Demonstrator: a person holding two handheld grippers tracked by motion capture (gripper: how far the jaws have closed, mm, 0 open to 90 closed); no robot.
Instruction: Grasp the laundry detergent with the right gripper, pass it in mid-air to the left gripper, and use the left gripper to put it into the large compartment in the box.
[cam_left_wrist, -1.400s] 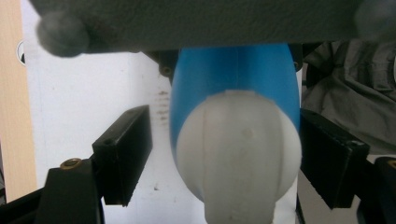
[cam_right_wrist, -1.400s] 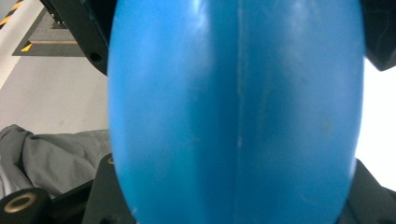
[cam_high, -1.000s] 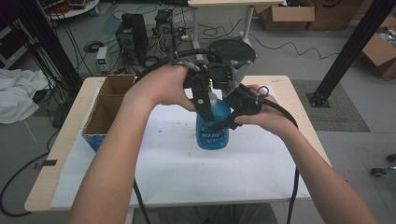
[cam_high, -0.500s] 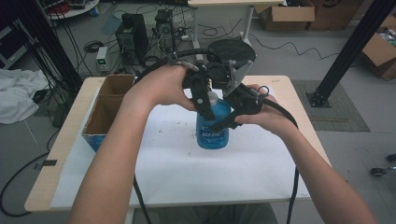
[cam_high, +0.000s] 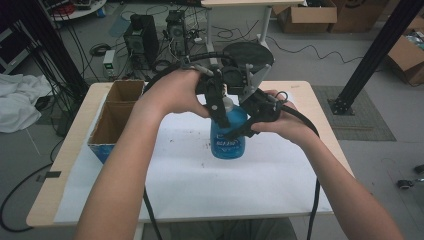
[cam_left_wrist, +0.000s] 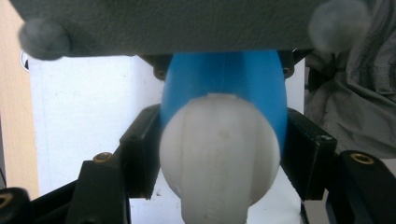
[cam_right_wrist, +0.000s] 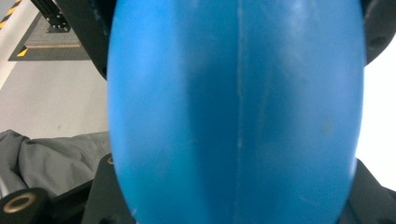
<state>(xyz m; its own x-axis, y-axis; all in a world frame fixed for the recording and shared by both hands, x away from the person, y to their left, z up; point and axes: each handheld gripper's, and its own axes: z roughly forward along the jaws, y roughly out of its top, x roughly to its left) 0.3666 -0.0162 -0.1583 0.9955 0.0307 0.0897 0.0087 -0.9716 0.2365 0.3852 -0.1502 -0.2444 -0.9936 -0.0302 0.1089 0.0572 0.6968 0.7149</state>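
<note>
Table (cam_high: 300, 200) carries a white sheet (cam_high: 175, 190); cardboard box (cam_high: 117, 115) at its far left. Blue bottle (cam_high: 227, 132) stands upright mid-table on the sheet. Right gripper (cam_high: 250, 125) clamps the bottle body from the right. Left gripper (cam_high: 216, 107), jaws just closed, pinches the white cap (cam_left_wrist: 219, 154) from above.

Blue bottle (cam_right_wrist: 236, 112) sits dead close to the lens, w/ a faint vertical seam running down its middle. Right gripper (cam_right_wrist: 233, 205) is clamped on it: black jaws press the bottle's lower sides, left and right. Left of the bottle, low, lies crumpled grey fabric (cam_right_wrist: 56, 158); above that, grey floor (cam_right_wrist: 51, 93). Right of the bottle: a white surface (cam_right_wrist: 378, 116).
</note>
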